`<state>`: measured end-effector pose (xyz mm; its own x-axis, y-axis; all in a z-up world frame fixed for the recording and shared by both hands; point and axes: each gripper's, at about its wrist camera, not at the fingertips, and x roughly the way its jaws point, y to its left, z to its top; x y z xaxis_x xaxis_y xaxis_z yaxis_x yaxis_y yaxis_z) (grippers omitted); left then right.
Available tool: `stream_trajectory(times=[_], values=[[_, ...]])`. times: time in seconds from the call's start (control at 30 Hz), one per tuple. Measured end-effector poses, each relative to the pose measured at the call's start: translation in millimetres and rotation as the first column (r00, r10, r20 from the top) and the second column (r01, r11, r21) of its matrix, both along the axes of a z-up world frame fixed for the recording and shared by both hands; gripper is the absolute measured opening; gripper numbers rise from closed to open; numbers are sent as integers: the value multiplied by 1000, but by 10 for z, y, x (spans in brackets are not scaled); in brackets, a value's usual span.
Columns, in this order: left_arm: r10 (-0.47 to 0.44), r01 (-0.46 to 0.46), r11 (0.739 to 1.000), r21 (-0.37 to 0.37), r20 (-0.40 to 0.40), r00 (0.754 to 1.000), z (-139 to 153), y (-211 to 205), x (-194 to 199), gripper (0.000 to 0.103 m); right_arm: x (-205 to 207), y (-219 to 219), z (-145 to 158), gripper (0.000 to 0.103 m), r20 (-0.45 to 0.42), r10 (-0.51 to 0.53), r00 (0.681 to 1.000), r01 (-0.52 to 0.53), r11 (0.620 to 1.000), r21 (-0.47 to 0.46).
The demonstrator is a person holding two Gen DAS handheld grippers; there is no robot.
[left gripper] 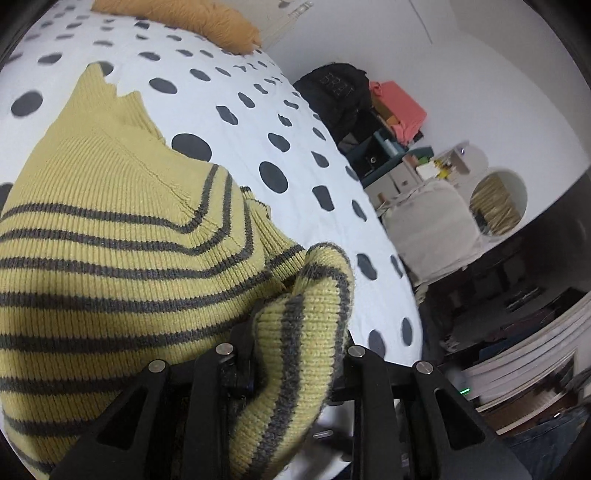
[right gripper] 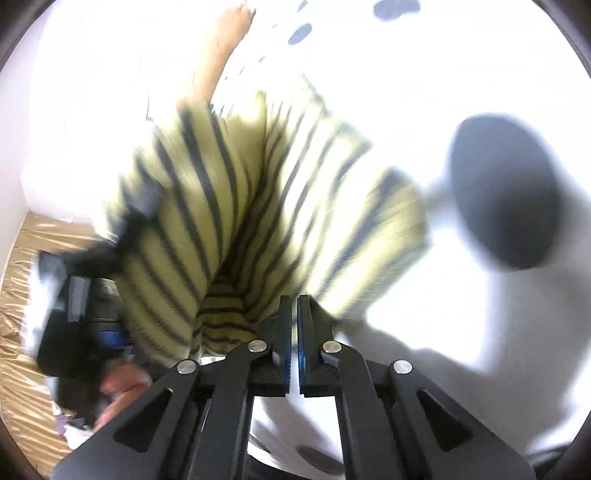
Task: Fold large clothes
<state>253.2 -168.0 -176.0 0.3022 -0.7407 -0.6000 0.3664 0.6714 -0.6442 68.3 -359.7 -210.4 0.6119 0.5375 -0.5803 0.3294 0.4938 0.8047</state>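
A yellow knit sweater (left gripper: 110, 229) with thin grey stripes lies on a white bedspread with dark dots (left gripper: 236, 122). My left gripper (left gripper: 291, 332) is shut on a bunched fold of the sweater, which drapes over and hides its fingertips. In the blurred right wrist view the sweater (right gripper: 240, 206) spreads ahead on the bedspread (right gripper: 461, 332). My right gripper (right gripper: 294, 306) is shut with its blue-padded fingers together and nothing between them, at the sweater's near edge. The left gripper and the hand holding it (right gripper: 85, 325) show at the lower left.
An orange fluffy cushion (left gripper: 192, 18) lies at the far end of the bed. To the right of the bed are a black bag (left gripper: 336, 92), a shelf with pink cloth (left gripper: 399, 110), and a covered chair (left gripper: 432, 229). A tan floor (right gripper: 22, 314) shows left.
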Motion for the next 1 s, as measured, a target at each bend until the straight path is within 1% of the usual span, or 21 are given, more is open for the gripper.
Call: stream_trajectory(times=[0.07, 0.13, 0.2, 0.23, 0.27, 0.3, 0.33, 0.37, 0.4, 0.47, 0.5, 0.53, 0.57, 0.6, 0.63, 0.73, 0.8, 0.83, 0.9, 0.97, 1.0], values=[[-25, 22, 998, 66, 46, 999, -20, -145, -88, 25, -115, -242, 235, 3, 19, -43, 999, 44, 998, -51], [-62, 55, 989, 135, 44, 997, -183, -298, -172, 25, -103, -457, 554, 3, 59, -71, 996, 77, 991, -111], [-81, 69, 979, 194, 52, 995, -352, -403, -261, 27, 19, -554, 796, 11, 83, -52, 995, 65, 985, -161], [-88, 67, 973, 220, 83, 993, -381, -444, -331, 33, 137, -582, 934, 31, 84, -26, 996, 42, 979, -200], [-94, 65, 967, 245, 110, 989, -368, -478, -394, 38, 255, -634, 1022, 60, 73, -8, 997, 25, 972, -232], [-102, 66, 964, 259, 130, 986, -331, -509, -451, 47, 374, -598, 1102, 70, 58, 13, 998, 2, 965, -262], [-101, 61, 964, 258, 144, 984, -268, -502, -513, 55, 538, -538, 1221, 71, 57, 47, 997, -27, 953, -301], [-93, 53, 968, 246, 155, 983, -182, -436, -582, 58, 687, -528, 1282, 71, 61, 85, 995, -61, 945, -320], [-79, 40, 973, 228, 163, 984, -118, -375, -621, 58, 912, -427, 1345, 71, 44, 158, 986, -134, 931, -340], [1, -30, 983, 179, 163, 987, 33, -124, -695, 59, 1168, -322, 1348, 71, -24, 237, 971, -225, 884, -410], [58, -89, 980, 180, 170, 984, 97, 59, -745, 61, 1351, -224, 1333, 71, -67, 281, 957, -281, 852, -442], [104, -144, 966, 213, 187, 977, 133, 183, -781, 64, 1452, -232, 1289, 71, -94, 315, 944, -323, 831, -452], [150, -205, 944, 260, 215, 965, 162, 343, -844, 65, 1583, -157, 1204, 71, -122, 345, 931, -361, 815, -452], [197, -269, 912, 308, 245, 949, 154, 533, -892, 66, 1717, -73, 1115, 71, -147, 369, 918, -395, 806, -442], [223, -301, 891, 340, 251, 942, 125, 688, -923, 66, 1850, 4, 1038, 71, -170, 387, 906, -422, 794, -438], [241, -317, 856, 410, 225, 944, -71, 972, -956, 66, 2061, 182, 822, 71, -243, 398, 885, -466, 746, -476], [247, -316, 846, 430, 209, 946, -169, 1078, -975, 67, 2136, 253, 706, 71, -271, 405, 873, -488, 732, -475], [253, -318, 848, 425, 202, 946, -197, 1121, -979, 67, 2168, 290, 674, 71, -277, 409, 870, -494, 722, -485], [261, -322, 851, 414, 198, 945, -214, 1165, -1008, 68, 2162, 382, 691, 59, -252, 440, 862, -504, 686, -525], [263, -325, 851, 413, 201, 944, -227, 1141, -1013, 68, 2165, 440, 742, 32, -244, 473, 847, -522, 648, -555], [264, -324, 853, 408, 199, 944, -200, 1148, -1052, 68, 2169, 430, 741, 26, -246, 471, 847, -519, 634, -574]])
